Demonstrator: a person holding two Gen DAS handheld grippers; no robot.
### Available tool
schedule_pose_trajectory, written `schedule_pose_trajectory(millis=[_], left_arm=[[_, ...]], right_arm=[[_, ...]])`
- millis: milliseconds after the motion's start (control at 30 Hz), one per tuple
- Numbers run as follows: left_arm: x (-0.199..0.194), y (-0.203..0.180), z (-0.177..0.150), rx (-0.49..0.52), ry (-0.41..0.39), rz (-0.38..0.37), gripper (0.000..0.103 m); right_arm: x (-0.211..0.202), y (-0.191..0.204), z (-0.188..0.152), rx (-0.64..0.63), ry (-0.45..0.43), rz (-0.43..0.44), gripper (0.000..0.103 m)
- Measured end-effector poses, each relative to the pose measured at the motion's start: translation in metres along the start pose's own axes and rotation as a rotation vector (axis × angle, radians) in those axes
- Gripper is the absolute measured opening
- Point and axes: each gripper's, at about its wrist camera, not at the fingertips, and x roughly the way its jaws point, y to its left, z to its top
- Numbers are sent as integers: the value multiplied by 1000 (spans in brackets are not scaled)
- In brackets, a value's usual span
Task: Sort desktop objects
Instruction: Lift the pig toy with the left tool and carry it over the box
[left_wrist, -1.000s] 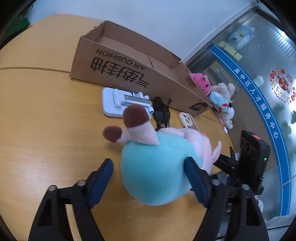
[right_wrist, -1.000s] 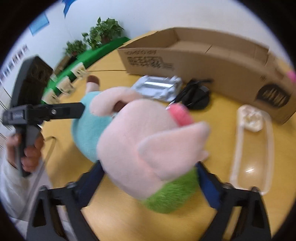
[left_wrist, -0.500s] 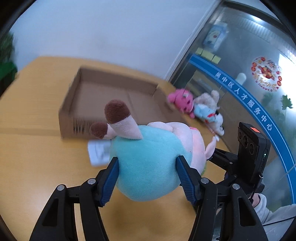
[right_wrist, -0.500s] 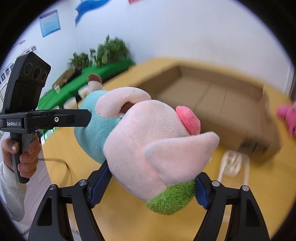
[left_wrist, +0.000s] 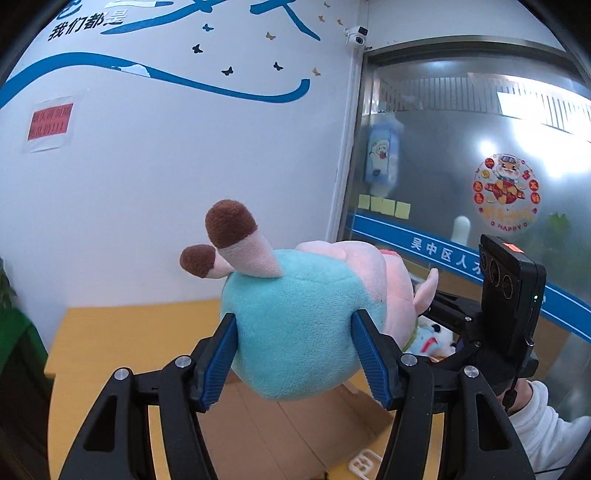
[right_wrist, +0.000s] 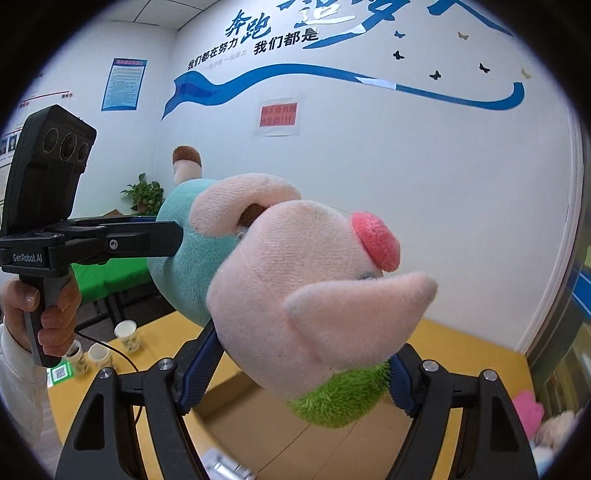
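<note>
A plush pig (left_wrist: 295, 325) with a teal body, pink head, brown-tipped feet and green collar hangs in the air between both grippers. My left gripper (left_wrist: 295, 362) is shut on its teal body. My right gripper (right_wrist: 295, 373) is shut on its pink head (right_wrist: 295, 280) near the green collar. The open cardboard box (left_wrist: 280, 435) lies below the pig; in the right wrist view its inside (right_wrist: 280, 435) shows under the head.
The wooden table (left_wrist: 122, 332) surrounds the box. A clear phone case (left_wrist: 364, 463) lies by the box. Other plush toys (right_wrist: 532, 410) sit at the far right edge. Paper cups (right_wrist: 125, 334) stand at the left. A silver object (right_wrist: 225, 467) lies below.
Both grippers have lifted the pig from the table high above the box, and the views now tilt up toward the wall. The left gripper closed on the body.
</note>
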Motion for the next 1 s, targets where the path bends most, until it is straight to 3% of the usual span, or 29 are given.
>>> schedule_pose_trajectory(millis=[133,300,467,733,867,1000], left_arm=[[41,39,26,-16,23,12,60],[108,96,16,-65,88,40,60],[185,153,-32,-133,199,53,60],[300,222,-139,-262,434,79,59],[323,233,-182,-273,534,102,58],[325,227,-204,-241,616,132,58]], right_arm=[[36,-28,20,-5,14,2,78],[115,-58,12,35,76,27,78],[198,-83,-43,98,140,52,78],[309,-94,-165,177,265,40,78],[337,-82,-209,174,331,20,78],[357,-69,-212,96,430,-6,79]])
